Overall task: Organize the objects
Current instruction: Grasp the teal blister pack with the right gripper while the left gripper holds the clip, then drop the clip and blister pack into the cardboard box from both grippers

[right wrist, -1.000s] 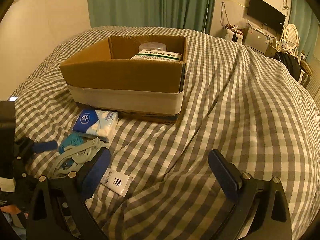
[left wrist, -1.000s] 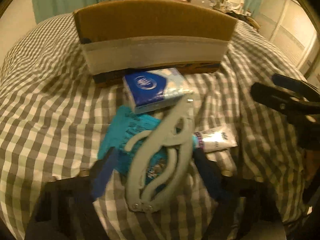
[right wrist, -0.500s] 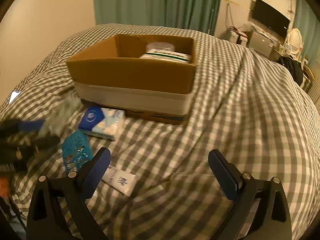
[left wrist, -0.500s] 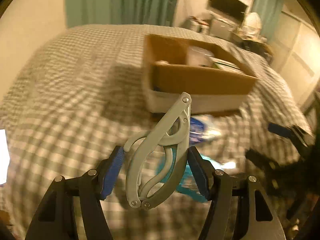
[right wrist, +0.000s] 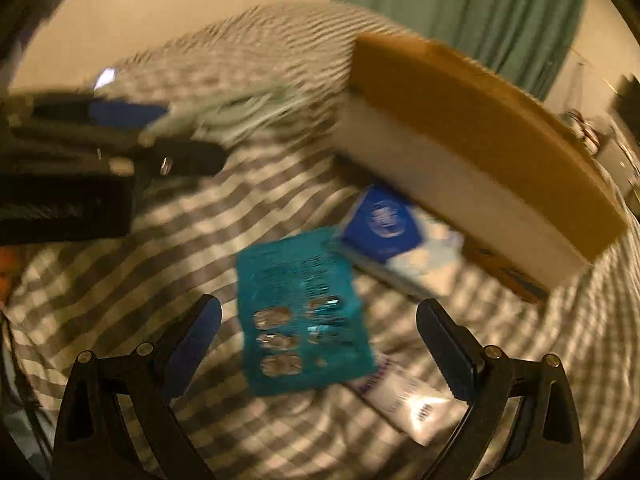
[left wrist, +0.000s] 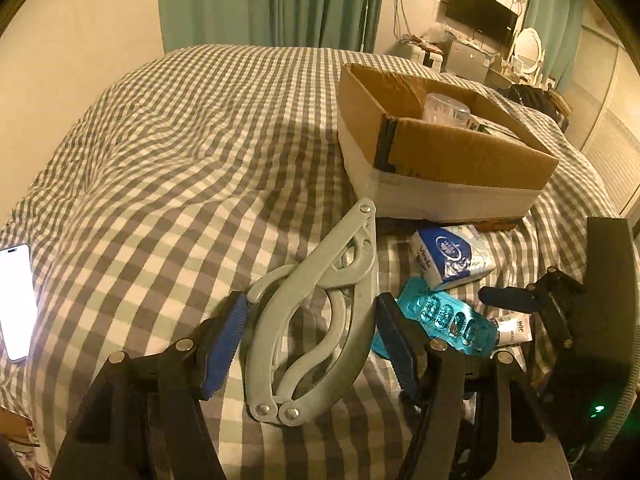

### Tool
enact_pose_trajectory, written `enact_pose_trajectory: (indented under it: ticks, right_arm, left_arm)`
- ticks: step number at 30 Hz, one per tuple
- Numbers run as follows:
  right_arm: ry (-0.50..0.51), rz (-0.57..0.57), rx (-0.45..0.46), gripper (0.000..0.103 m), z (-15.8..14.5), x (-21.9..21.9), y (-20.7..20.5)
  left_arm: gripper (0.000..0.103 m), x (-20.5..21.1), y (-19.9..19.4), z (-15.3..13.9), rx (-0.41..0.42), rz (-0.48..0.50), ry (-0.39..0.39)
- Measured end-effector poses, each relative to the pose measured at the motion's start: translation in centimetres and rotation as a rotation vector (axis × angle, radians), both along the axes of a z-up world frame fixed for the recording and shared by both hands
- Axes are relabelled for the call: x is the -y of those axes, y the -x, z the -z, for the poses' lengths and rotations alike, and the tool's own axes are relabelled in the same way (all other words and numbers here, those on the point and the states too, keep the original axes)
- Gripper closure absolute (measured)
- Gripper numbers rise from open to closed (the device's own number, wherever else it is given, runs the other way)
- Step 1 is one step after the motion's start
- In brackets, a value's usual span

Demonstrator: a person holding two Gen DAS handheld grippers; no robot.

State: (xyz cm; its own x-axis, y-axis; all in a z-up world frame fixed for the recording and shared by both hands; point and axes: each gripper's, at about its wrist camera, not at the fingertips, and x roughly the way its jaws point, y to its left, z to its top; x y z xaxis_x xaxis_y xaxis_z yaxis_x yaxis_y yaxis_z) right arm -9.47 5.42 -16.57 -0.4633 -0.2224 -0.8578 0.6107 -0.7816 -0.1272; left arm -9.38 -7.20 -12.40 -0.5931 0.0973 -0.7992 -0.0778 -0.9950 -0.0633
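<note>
Since a second ago, the left gripper has lifted the grey folding hanger off the teal blister pack and swung leftward, so the cardboard box now sits up and to the right in its view instead of dead ahead; the right gripper has meanwhile dropped from its wide look over the bed to hover right over that blister pack, and its view is smeared by the motion. The left gripper's blue pads stand on either side of the hanger; it seems to be clamped between them and carried clear of the checked bedspread, though actual pad contact is hard to confirm. The right gripper's jaws are spread wide and hold nothing. Judging progress: the box already holds a clear round container and a green-and-white carton edge just behind it, so a couple of things look stowed. Left outside, all just in front of the box, are the blue-and-white tissue pack nearest its wall, the blister pack beyond that, and a small white tube farthest from the box. The hanger is in transit, probably bound for the box. A lit phone lies far to the left of the box on the bedspread. Roughly half the job appears to remain.
</note>
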Motion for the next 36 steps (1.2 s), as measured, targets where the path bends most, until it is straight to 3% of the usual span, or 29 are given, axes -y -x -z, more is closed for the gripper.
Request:
enact_pose_trajectory:
  ticks: [4, 6, 8, 13, 19, 25, 30, 36]
  right_arm:
    - [-0.028, -0.014, 0.035, 0.006, 1.4, 0.7, 0.1]
    - [-0.027, -0.024, 0.049, 0.015, 1.5, 0.8, 0.0]
    - [-0.031, -0.037, 0.049, 0.034, 1.5, 0.9, -0.4]
    - [-0.028, -0.028, 0.013, 0.034, 0.4, 0.1, -1.5]
    - [0.036, 0.017, -0.071, 0.034, -3.9, -2.9, -3.0]
    - [0.087, 0.109, -0.22, 0.034, -10.0, -7.4, -3.6]
    - [0.089, 0.163, -0.354, 0.034, -14.6, -9.3, -1.6]
    - [0.122, 0.193, -0.423, 0.034, -17.9, -9.8, 1.8]
  left_arm:
    - [0.036, 0.0, 0.0, 0.2, -0.003, 0.007, -0.001]
    - [0.036, 0.0, -0.1, 0.2, -0.004, 0.008, -0.003]
    - [0.036, 0.0, -0.1, 0.1, -0.004, 0.007, -0.003]
    - [0.036, -0.1, -0.2, -0.2, -0.005, 0.01, -0.013]
    - [0.036, -0.5, -0.5, -2.1, -0.041, 0.008, -0.025]
    - [0.036, -2.0, -0.4, -5.7, -0.127, 0.039, -0.011]
    - [0.036, -3.6, 1.6, -8.9, -0.197, 0.06, -0.017]
    - [0.036, -6.3, 6.0, -10.8, -0.225, 0.102, -0.03]
